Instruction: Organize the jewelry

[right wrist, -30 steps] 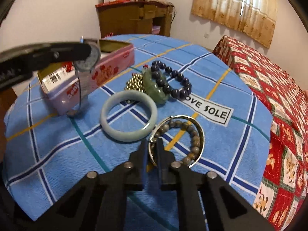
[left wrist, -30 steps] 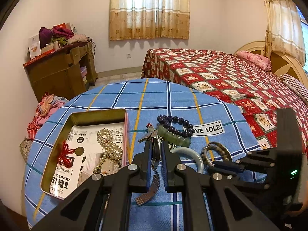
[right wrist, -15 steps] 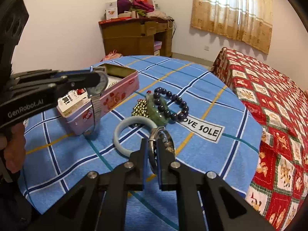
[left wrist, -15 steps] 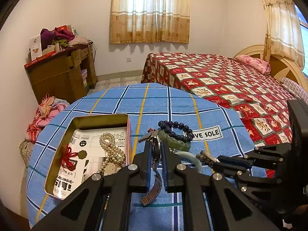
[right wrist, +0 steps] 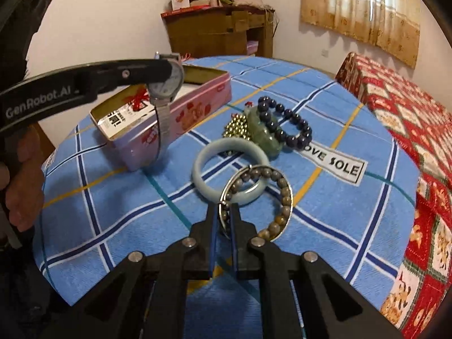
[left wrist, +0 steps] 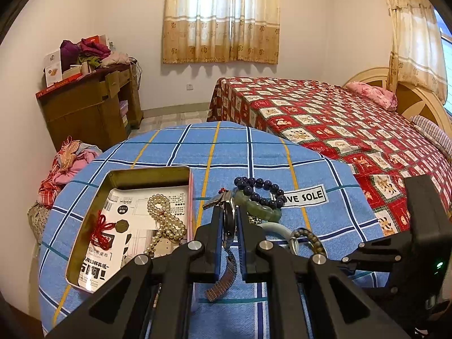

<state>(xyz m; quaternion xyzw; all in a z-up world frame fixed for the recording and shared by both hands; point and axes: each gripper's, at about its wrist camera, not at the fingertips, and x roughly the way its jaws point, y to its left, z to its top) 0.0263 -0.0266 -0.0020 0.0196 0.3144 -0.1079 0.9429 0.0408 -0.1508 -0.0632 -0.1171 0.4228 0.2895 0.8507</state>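
Note:
My left gripper (left wrist: pixel 228 216) is shut on a silver wristwatch (left wrist: pixel 229 226), held on edge above the table with its metal strap (right wrist: pixel 163 130) hanging down beside the open pink tin (right wrist: pixel 197 113). My right gripper (right wrist: pixel 224 212) is shut on a thin metal ring carrying a brown bead bracelet (right wrist: pixel 284 197), lifted just over the pale jade bangle (right wrist: pixel 206 155). A dark blue bead bracelet (right wrist: pixel 288 124), a green jade bracelet (right wrist: pixel 262 134) and gold beads (right wrist: pixel 237 128) lie on the blue checked cloth. In the tin (left wrist: pixel 149 173) lie a pearl necklace (left wrist: pixel 163 220) and a red knot charm (left wrist: pixel 101 226).
The round table (left wrist: pixel 254 152) ends close behind the jewelry. A bed with a red patterned cover (left wrist: pixel 339 118) stands to the right and a wooden cabinet (left wrist: pixel 90 107) piled with clothes at the back left. A hand (right wrist: pixel 22 175) grips the left tool.
The right gripper has raised the ring and brown bead bracelet off the cloth, where they lay flat a second ago. The left gripper with the watch has stayed put.

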